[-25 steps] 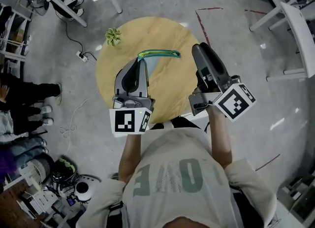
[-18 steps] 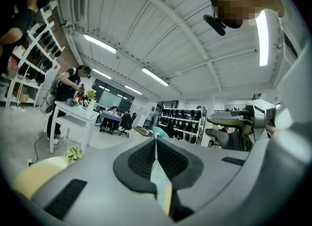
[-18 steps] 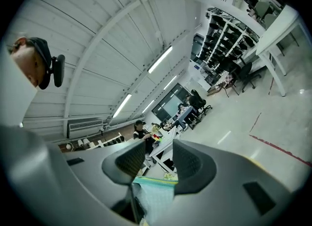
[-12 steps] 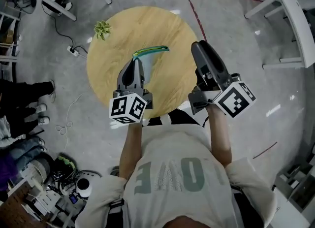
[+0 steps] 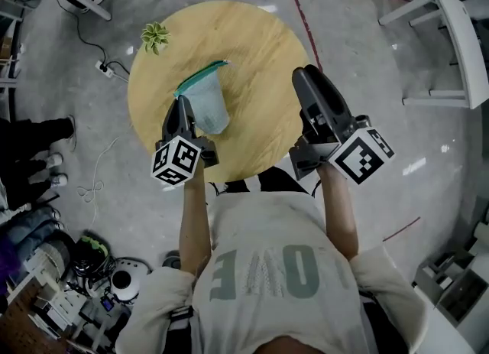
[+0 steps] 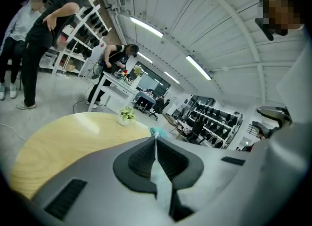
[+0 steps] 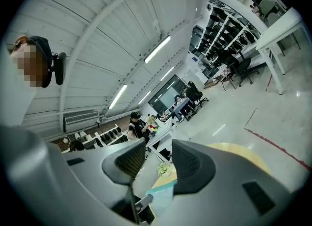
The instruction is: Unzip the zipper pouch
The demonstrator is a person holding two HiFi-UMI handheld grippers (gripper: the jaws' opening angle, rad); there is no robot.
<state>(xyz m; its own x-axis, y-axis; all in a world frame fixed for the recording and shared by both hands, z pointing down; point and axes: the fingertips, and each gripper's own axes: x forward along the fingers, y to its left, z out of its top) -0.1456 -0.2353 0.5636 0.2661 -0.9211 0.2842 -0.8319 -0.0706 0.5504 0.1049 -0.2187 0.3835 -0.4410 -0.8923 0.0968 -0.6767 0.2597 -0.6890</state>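
Pinching the pouch at its left end, the left gripper has both jaws pressed together on the material. In the left gripper view the pale sheet runs straight through the closed gap, and a teal tip of the pouch shows just beyond the jaws. The left forearm reaches forward from the body, and the gripper points away from the person over the near left part of the round wooden table.

The right gripper is held over the right edge of the table, well apart from the pouch. Its jaws are spread, with nothing between them. The right forearm extends forward at about the same reach as the left, and this gripper angles slightly towards the table's middle.

The pouch is pale blue-grey and partly see-through, with a green zipper band along its upper edge. In the head view that band slants from the left gripper up and to the right, and the body of the pouch spreads below it, over the left half of the table. Whether the pouch touches the table surface cannot be told, nor how far the zipper is closed.

A small potted plant stands near the far left rim of the table, apart from the pouch.
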